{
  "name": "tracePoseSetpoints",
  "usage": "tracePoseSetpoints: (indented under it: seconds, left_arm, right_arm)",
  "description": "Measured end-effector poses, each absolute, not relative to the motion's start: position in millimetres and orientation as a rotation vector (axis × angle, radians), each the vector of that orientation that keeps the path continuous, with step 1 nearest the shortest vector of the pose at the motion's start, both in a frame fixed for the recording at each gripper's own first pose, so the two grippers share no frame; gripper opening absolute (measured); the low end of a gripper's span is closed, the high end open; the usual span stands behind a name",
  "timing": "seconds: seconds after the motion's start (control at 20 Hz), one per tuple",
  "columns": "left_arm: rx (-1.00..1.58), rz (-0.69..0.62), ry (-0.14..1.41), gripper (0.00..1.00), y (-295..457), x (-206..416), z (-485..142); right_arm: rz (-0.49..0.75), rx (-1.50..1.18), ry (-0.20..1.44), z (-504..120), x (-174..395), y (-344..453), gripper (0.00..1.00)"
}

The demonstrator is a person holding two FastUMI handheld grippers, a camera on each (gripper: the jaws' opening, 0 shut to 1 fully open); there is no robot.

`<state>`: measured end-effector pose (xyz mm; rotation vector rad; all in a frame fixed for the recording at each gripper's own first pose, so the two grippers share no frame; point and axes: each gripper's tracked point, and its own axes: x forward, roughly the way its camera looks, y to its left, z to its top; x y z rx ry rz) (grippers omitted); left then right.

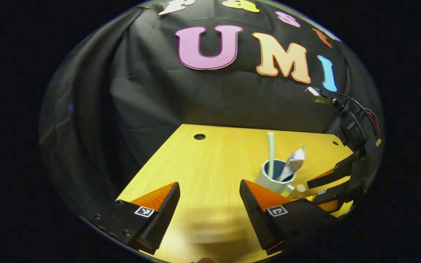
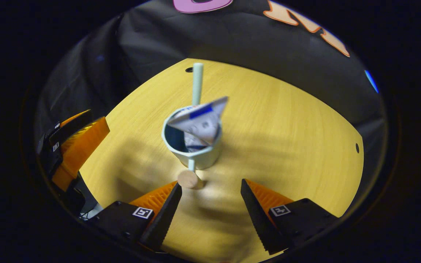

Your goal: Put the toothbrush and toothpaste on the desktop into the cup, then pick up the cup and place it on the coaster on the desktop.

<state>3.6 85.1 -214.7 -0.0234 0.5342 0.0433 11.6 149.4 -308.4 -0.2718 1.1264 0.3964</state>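
we see the pale cup [image 2: 196, 151] upright on the tabletop [image 2: 287, 128], holding toothbrush [image 2: 197, 82] and crumpled toothpaste [image 2: 201, 122], both grippers' fingers apart.

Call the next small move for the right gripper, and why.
Probably ease the right gripper forward and close on the cup's handle. The toothbrush and toothpaste already stand in the cup, which sits on the desktop ahead of the open fingers. The left gripper is open and holds nothing. I cannot make out the coaster.

The wood-grain desktop [image 2: 287, 128] looks smooth, the cup [image 2: 203, 157] matt, the toothpaste [image 2: 201, 122] tube crinkled.
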Motion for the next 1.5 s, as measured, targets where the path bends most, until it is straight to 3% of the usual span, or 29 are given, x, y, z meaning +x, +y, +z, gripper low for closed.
tracePoseSetpoints:
  seconds: [0.25, 0.6, 0.95, 1.5]
  left_arm:
    - [-0.009, -0.050, 0.478, 0.95, 6.4, 8.4, -181.4]
    - [0.006, -0.181, 0.397, 0.95, -84.9, 16.0, -148.0]
    - [-0.018, -0.184, 0.288, 0.94, -114.8, 21.7, -110.1]
    - [-0.035, -0.140, 0.229, 0.95, -99.8, 25.2, -89.2]
  right_arm:
    - [0.277, -0.178, 1.001, -267.8, 2.3, 63.4, 1.00]
    - [0.133, -0.049, 0.698, -195.2, 29.7, -6.5, 0.98]
    - [0.045, -0.029, 0.340, -126.6, 30.5, -52.6, 1.00]
    - [0.059, -0.015, 0.239, -95.2, 30.3, -42.5, 1.00]
